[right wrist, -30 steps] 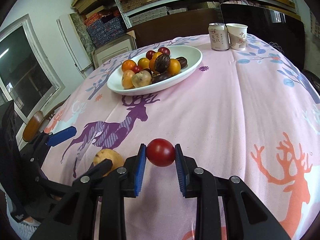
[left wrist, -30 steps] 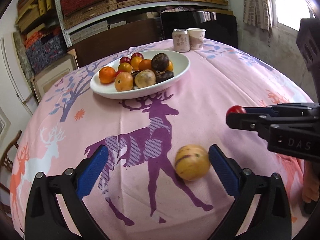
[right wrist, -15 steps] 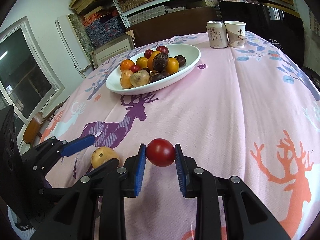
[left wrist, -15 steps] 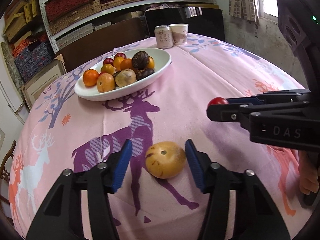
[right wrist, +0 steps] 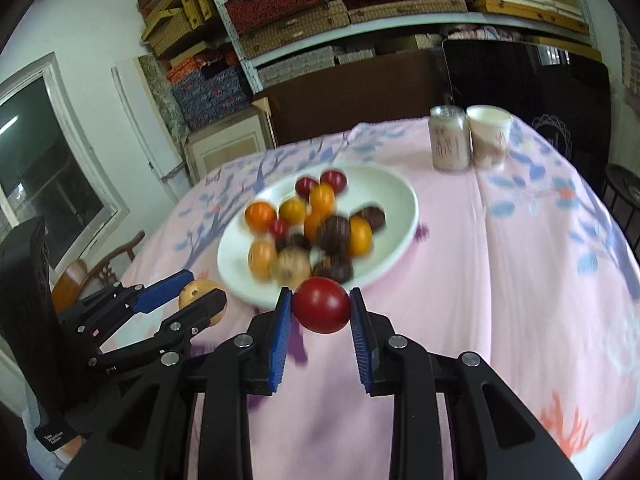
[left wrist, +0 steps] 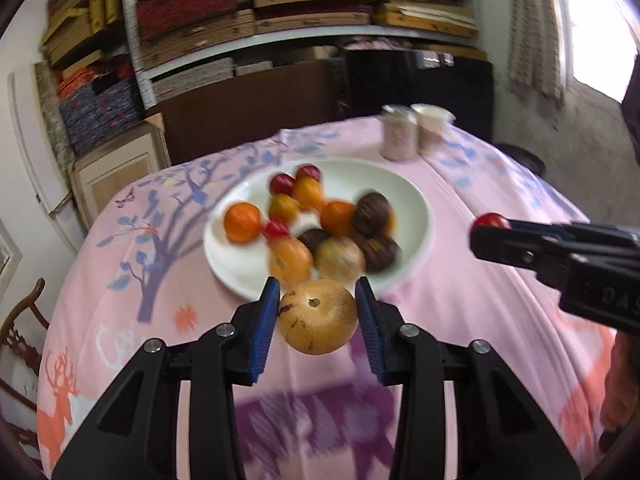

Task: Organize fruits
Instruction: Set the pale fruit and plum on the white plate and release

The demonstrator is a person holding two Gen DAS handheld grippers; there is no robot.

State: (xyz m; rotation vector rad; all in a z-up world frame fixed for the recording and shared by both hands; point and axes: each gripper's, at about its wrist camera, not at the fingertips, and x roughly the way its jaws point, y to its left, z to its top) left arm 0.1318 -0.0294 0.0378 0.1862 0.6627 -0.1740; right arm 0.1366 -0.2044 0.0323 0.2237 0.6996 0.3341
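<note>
A round yellow fruit (left wrist: 318,316) sits between the blue pads of my left gripper (left wrist: 317,286). Its jaws are closing on the fruit, which hangs above the pink cloth just in front of the white plate (left wrist: 400,184). My right gripper (right wrist: 320,294) is shut on a small red fruit (right wrist: 322,306), also raised near the plate's (right wrist: 384,184) front rim. The plate carries several orange, red, tan and dark fruits. In the right wrist view the left gripper (right wrist: 202,290) and its yellow fruit (right wrist: 196,290) are at the lower left. In the left wrist view the right gripper (left wrist: 486,226) comes in from the right.
A drink can (right wrist: 448,140) and a paper cup (right wrist: 488,136) stand behind the plate at the table's far side. A wooden chair (right wrist: 100,268) stands off the table's left edge. Shelves with stacked boxes fill the back wall. A hand (left wrist: 618,396) shows at the lower right.
The left jaws went from wide apart to closed on the yellow fruit and lifted it off the cloth. Both grippers rose and moved toward the plate, the right still holding the red fruit.
</note>
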